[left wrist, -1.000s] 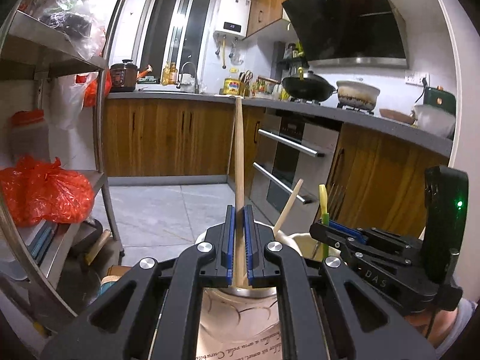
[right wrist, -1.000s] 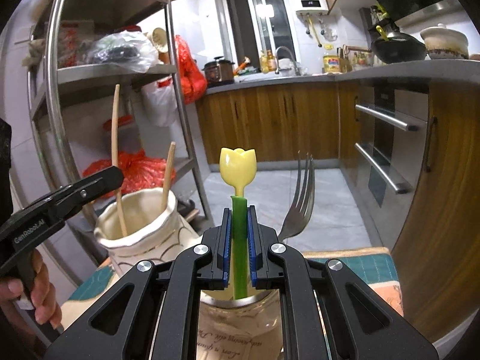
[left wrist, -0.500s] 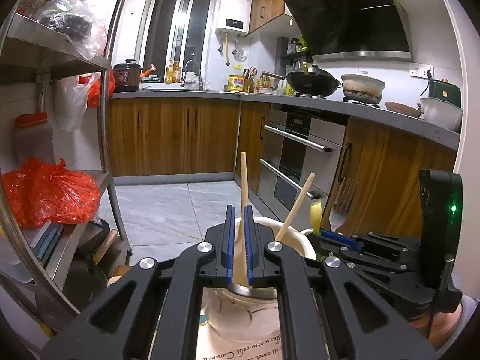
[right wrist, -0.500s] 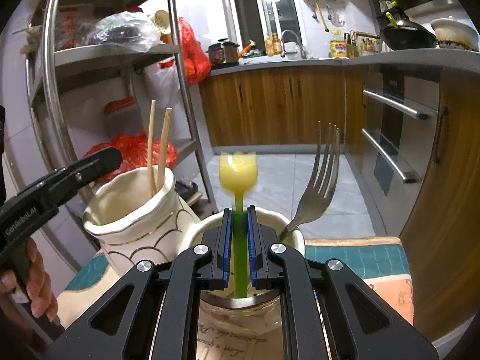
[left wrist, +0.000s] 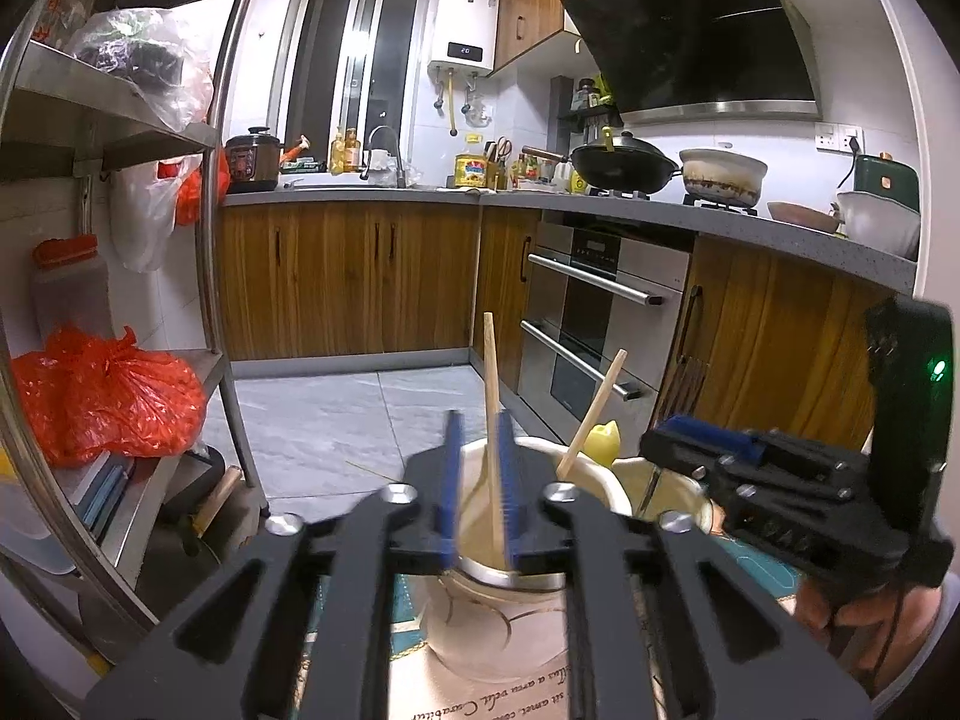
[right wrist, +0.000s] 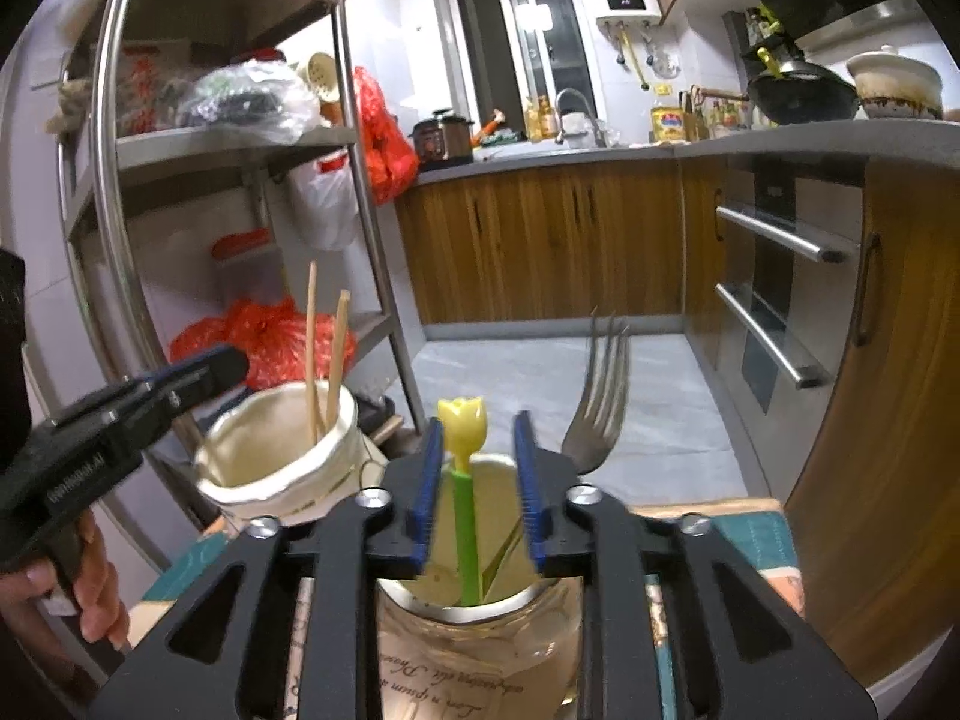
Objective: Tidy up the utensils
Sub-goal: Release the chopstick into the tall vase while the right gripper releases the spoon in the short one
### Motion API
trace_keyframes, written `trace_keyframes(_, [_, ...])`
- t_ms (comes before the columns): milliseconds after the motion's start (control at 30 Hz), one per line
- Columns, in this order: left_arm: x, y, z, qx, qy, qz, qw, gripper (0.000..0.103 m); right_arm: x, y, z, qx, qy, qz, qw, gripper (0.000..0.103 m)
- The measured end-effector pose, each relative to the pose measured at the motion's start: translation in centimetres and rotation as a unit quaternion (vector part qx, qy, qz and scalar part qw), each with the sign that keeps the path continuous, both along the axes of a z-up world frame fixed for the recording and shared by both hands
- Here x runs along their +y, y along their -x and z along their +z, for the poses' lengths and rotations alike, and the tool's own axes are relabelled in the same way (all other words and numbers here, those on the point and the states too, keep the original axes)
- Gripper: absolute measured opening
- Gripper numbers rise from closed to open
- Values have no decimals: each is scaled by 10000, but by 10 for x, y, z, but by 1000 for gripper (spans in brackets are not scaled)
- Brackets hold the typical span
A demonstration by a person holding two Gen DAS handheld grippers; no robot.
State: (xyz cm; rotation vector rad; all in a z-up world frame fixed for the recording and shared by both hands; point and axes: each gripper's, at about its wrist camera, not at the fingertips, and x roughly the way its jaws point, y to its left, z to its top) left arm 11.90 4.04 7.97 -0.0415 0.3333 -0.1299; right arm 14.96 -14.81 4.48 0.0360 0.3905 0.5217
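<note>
Both chopsticks (left wrist: pixel 491 420) now stand in the cream pot (left wrist: pixel 591 483), and the left gripper (left wrist: pixel 478 489), clamped on one a second ago, has spread its jaws. The right gripper (right wrist: pixel 478 495) has likewise let go of the tulip-topped stick (right wrist: pixel 464 492), which stands beside the fork (right wrist: pixel 600 414) in the glass jar (right wrist: pixel 480 648). Both containers sit on a patterned mat (right wrist: pixel 750 534), facing wooden kitchen cabinets (left wrist: pixel 360 282).

Kitchen, lit from indoors. Wood-fronted brown base cabinets (left wrist: pixel 360 282) under a grey stone counter (left wrist: pixel 600 204); pale grey tiled floor (left wrist: pixel 336 420); steel shelving rack (right wrist: pixel 240 144); dark window (left wrist: pixel 348 66); built-in steel oven (left wrist: pixel 600 312).
</note>
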Motion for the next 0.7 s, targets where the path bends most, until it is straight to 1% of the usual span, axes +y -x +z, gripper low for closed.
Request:
trace_keyframes(33, [0, 1, 1, -22, -4, 13, 10000, 32, -3, 3, 4, -66, -39, -34, 10000, 38])
trace_keyframes(67, [1, 2, 2, -59, -9, 41, 10000, 36, -5, 5, 6, -103, -52, -56, 9999, 40])
trace_keyframes(133, [3, 6, 4, -134, 2, 103, 9999, 52, -11, 9, 12, -197, -95, -134, 9997, 56])
trace_keyframes(167, [5, 8, 5, -162, 9, 137, 9998, 56, -14, 11, 15, -240, -120, -179, 9995, 62])
trace_keyframes(233, [7, 10, 7, -214, 41, 181, 9996, 69, -21, 16, 21, -362, -195, -276, 9988, 84])
trace_keyframes(267, [8, 12, 9, -242, 51, 224, 9994, 73, -24, 18, 23, -412, -210, -318, 9984, 88])
trace_keyframes(300, [9, 13, 9, -264, 56, 261, 9993, 81, -25, 20, 25, -459, -223, -358, 9981, 97])
trace_keyframes(333, [11, 15, 10, -294, 73, 289, 9991, 90, -29, 23, 27, -536, -252, -418, 9974, 98])
trace_keyframes(400, [13, 20, 12, -388, 130, 363, 9985, 98, -34, 27, 29, -621, -289, -526, 9963, 98])
trace_keyframes(533, [14, 26, 14, -449, 108, 417, 9981, 97, -46, 34, 29, -698, -276, -818, 9938, 98])
trace_keyframes(700, [13, 33, 9, -363, 31, 379, 9986, 97, -60, 38, 26, -563, -293, -1031, 9926, 98])
